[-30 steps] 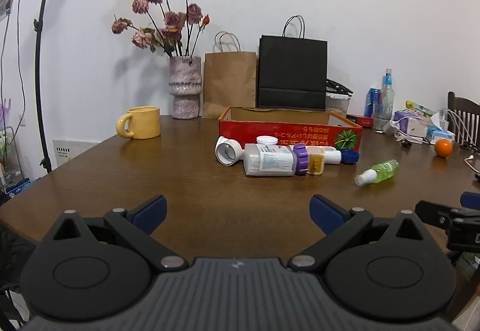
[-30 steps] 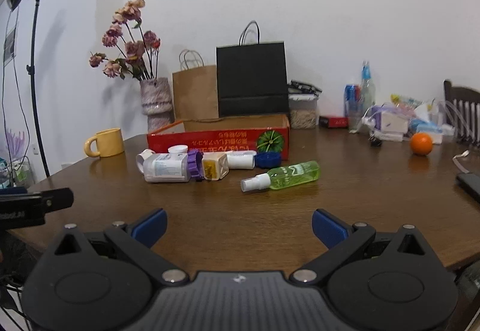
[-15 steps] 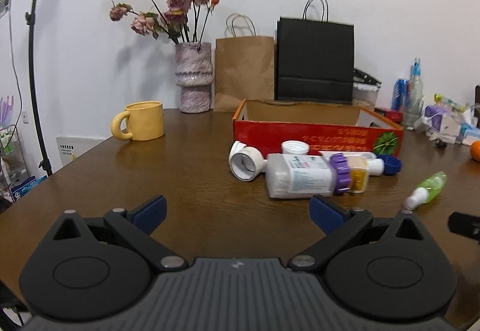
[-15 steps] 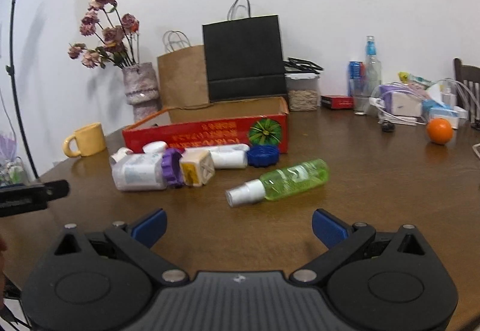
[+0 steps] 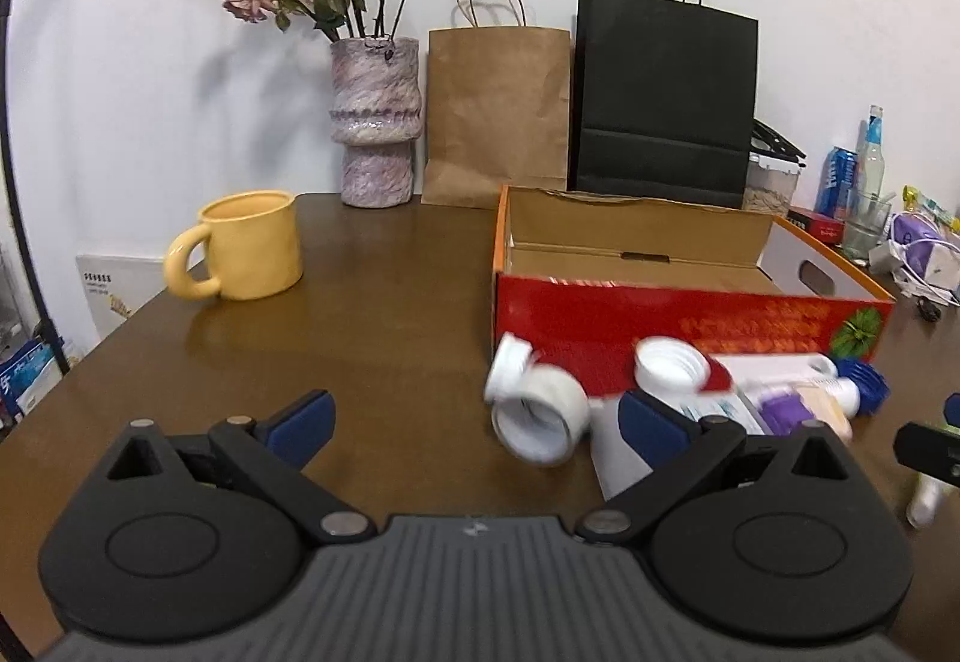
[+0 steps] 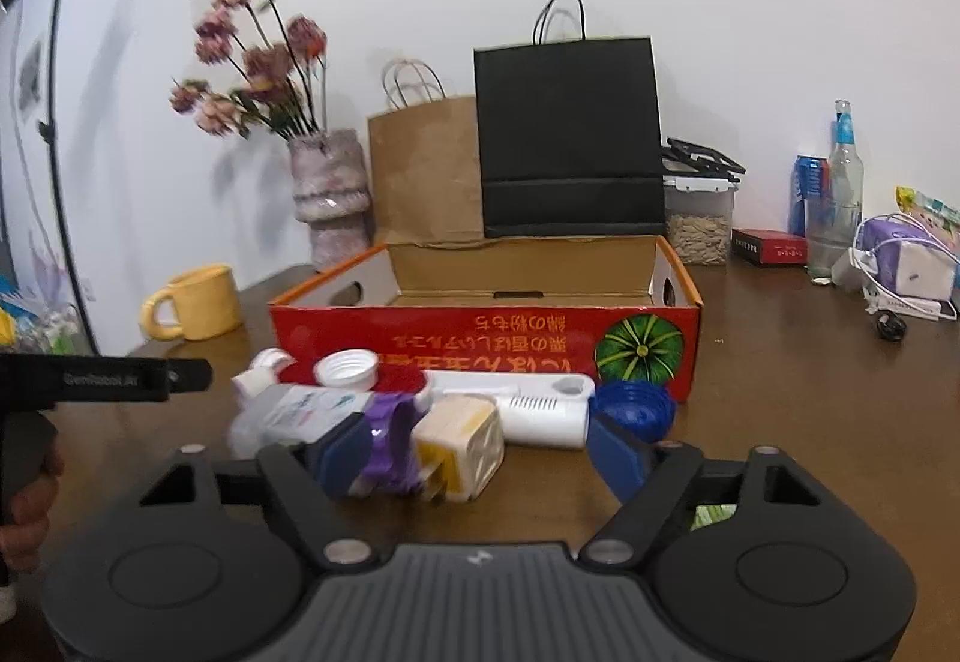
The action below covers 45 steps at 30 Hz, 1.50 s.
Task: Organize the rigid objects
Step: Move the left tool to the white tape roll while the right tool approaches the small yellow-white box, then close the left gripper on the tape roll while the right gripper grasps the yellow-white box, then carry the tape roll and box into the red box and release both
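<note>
Brown table (image 5: 390, 338) w/ red box (image 6: 480, 329) ahead of both claws. Left gripper (image 5: 474, 416) wide open, nothing held; white tape roll (image 5: 537, 419) just inside its right finger. Right gripper (image 6: 483, 452) wide open, empty; yellow cube (image 6: 459, 446) btwn fingers, purple-capped bottle (image 6: 324, 416) by left finger.

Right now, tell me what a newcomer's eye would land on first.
The open red cardboard box at mid-table, apparently empty, with a jumble of white plastic bottles and loose caps lying along its front wall. Behind it, a tall black paper bag leans on the wall, with a yellow ceramic mug off left.
</note>
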Motion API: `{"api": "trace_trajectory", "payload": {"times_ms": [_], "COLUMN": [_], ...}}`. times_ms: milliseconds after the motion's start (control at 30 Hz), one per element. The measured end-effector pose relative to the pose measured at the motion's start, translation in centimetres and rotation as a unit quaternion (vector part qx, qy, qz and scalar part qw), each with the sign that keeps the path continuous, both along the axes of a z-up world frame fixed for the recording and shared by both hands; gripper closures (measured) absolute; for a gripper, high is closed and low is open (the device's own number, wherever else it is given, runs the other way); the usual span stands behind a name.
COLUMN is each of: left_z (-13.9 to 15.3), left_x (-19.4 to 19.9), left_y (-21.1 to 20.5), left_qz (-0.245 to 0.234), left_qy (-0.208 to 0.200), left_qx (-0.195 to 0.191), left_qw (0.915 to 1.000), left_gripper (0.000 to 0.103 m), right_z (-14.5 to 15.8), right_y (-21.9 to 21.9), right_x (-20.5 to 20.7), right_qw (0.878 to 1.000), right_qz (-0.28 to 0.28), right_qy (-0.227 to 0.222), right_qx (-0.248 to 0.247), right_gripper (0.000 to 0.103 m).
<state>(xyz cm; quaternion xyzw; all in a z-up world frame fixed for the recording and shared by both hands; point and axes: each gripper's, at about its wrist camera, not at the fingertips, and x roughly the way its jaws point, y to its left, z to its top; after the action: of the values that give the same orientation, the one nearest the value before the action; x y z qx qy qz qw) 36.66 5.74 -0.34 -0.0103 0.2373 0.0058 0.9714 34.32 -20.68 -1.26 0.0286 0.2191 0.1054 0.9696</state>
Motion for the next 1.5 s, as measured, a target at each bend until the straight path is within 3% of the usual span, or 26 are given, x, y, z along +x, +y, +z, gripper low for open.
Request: {"api": "trace_trajectory", "payload": {"times_ms": [200, 233, 300, 367, 467, 500, 667, 833, 933, 1167, 1333, 1500], "left_z": [-1.1, -1.4, -2.1, -2.5, -3.2, -3.4, -3.9, -3.3, -2.3, 1.6, 4.2, 5.4], "left_x": [4.4, 4.9, 5.3, 5.5, 6.1, 6.2, 6.6, 5.6, 4.1, -2.5, -9.3, -14.3], "left_y": [-0.1, 0.0, 0.3, 0.5, 0.6, 0.7, 1.3, 1.3, 1.4, 1.1, -0.2, -1.2], "left_qz": [-0.035, -0.041, -0.056, -0.065, -0.072, -0.078, -0.092, -0.081, -0.070, -0.035, -0.022, -0.016], "left_qy": [0.032, 0.042, 0.052, 0.057, 0.070, 0.074, 0.077, 0.065, 0.041, -0.022, -0.072, -0.091], "left_qx": [-0.008, -0.012, -0.035, -0.045, -0.051, -0.060, -0.086, -0.078, -0.069, -0.026, -0.011, -0.024], "left_qw": [0.9988, 0.9982, 0.9965, 0.9952, 0.9936, 0.9924, 0.9890, 0.9915, 0.9943, 0.9988, 0.9971, 0.9954], "left_gripper": [0.020, 0.028, 0.028, 0.037, 0.053, 0.054, 0.056, 0.057, 0.057, 0.057, 0.056, 0.056], "right_z": [-0.7, -1.0, -1.4, -1.9, -2.4, -2.6, -2.7, -2.5, -2.3, 0.6, 3.3, 4.7], "right_y": [1.5, 1.8, 2.2, 2.7, 3.0, 3.2, 3.5, 3.9, 4.4, 3.4, 1.9, 1.1], "right_x": [4.9, 5.5, 6.2, 6.6, 7.1, 7.2, 7.1, 6.4, 5.5, 1.0, -4.9, -10.8], "right_qw": [0.999, 0.999, 0.998, 0.998, 0.997, 0.996, 0.996, 0.996, 0.995, 0.997, 0.998, 0.995], "right_qz": [-0.018, -0.015, -0.007, -0.003, 0.003, 0.007, 0.005, 0.010, 0.008, 0.000, -0.003, -0.027], "right_qy": [0.031, 0.041, 0.054, 0.060, 0.075, 0.079, 0.079, 0.073, 0.060, 0.007, -0.048, -0.079], "right_qx": [-0.023, -0.020, -0.019, -0.026, -0.026, -0.025, -0.032, -0.049, -0.074, -0.073, -0.050, -0.058], "right_gripper": [0.038, 0.039, 0.039, 0.043, 0.056, 0.060, 0.061, 0.070, 0.070, 0.070, 0.070, 0.071]}}
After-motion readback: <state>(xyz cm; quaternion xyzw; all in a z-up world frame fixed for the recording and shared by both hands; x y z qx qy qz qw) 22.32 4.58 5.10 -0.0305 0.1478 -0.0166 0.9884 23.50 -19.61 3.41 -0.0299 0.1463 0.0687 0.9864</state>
